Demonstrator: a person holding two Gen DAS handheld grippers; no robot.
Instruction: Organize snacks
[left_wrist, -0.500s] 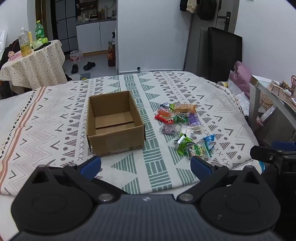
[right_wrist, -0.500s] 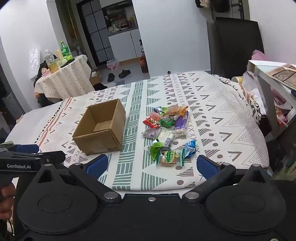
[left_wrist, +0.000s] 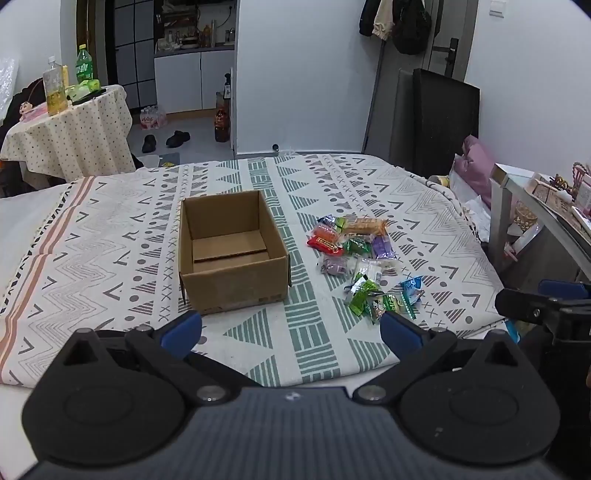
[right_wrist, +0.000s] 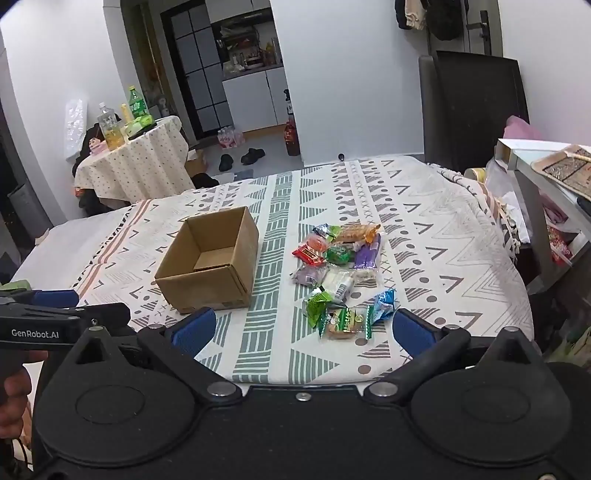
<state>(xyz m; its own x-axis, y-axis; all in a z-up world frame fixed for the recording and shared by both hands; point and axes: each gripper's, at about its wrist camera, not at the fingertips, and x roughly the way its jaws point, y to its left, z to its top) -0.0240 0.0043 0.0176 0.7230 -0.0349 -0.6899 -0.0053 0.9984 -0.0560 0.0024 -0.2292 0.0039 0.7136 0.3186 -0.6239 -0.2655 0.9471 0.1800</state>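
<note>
Bed (left_wrist: 110, 236): box (left_wrist: 232, 254) floor partly hidden, snacks (left_wrist: 362, 258) overlapping, both grippers' fingers (left_wrist: 183, 328) spread

White walls (left_wrist: 303, 74) enclosed the room. A bed (left_wrist: 369, 184) under a patterned cover filled the middle. Beyond its far left corner stood a round table (left_wrist: 70, 125) draped in dotted cloth, bearing bottles (left_wrist: 55, 90). A doorway showed white cabinets (left_wrist: 192, 79) and shoes (left_wrist: 166, 140) on grey floor. A dark panel (left_wrist: 439, 122) leaned near the far right corner; coats (left_wrist: 399, 18) hung above.
</note>
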